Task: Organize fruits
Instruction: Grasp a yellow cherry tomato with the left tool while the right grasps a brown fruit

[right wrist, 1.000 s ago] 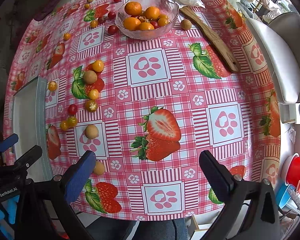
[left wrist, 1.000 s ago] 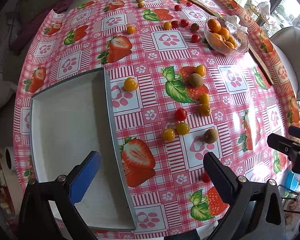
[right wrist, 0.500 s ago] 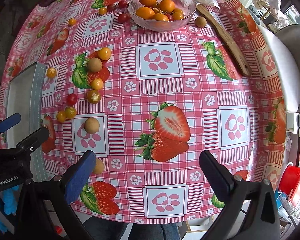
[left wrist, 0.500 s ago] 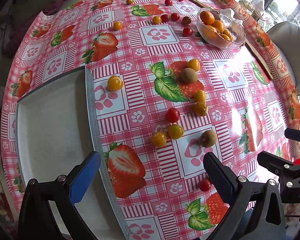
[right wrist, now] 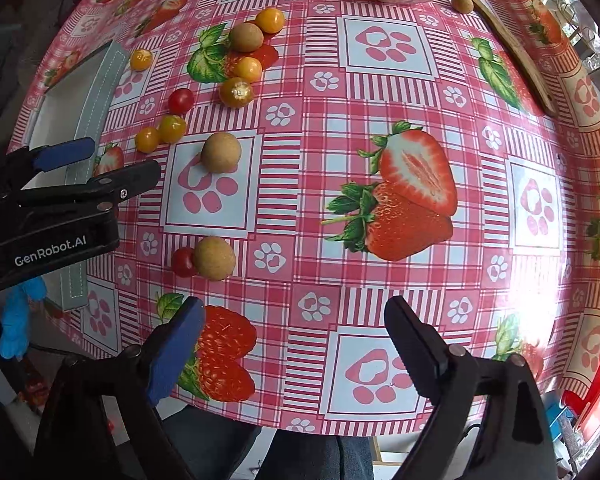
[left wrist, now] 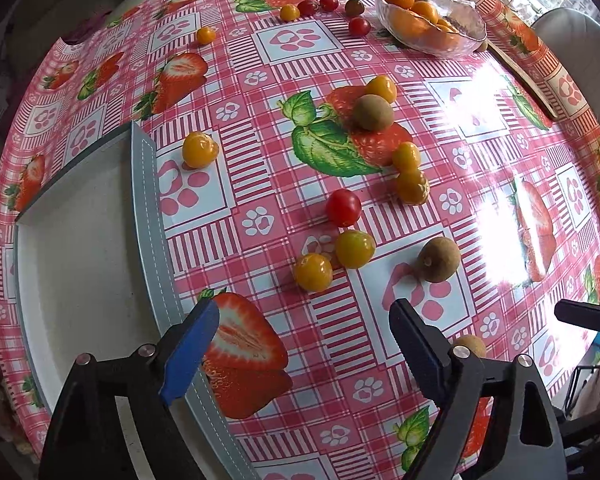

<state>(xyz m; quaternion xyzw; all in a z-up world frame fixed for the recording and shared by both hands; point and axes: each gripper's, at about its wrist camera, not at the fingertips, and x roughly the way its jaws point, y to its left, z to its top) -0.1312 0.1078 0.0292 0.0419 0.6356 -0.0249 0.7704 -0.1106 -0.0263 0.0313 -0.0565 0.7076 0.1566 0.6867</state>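
So we're right at the start of a pick here, nothing grabbed yet. Our left claw (left wrist: 304, 322) hangs over the bench (left wrist: 380, 60) with its jaws apart and closing in a bit, and there's only tablecloth between them. The nearest fruit to it is the yellow-orange tomato (left wrist: 313, 272), just ahead of the gap, with another yellow one (left wrist: 355, 249) and a red cherry tomato (left wrist: 343, 207) right behind. A brown longan (left wrist: 438, 259) sits off toward the right finger. The grey tray (left wrist: 148, 200) is just beside the left finger and looks bare so far, so we're guessing that's where the loose stuff goes.

Our right claw (right wrist: 294, 320) is the same story: jaws wide, narrowing a little, nothing between them. The closest fruit is a second longan (right wrist: 214, 258), touching a small red tomato (right wrist: 183, 262), ahead of its left finger.

Next move, in our view: nudge each claw forward so one fruit sits squarely in the gap, then squeeze gently. These things are round and will probably roll away. The glass bowl (left wrist: 432, 20) of oranges sits well apart at the far side.
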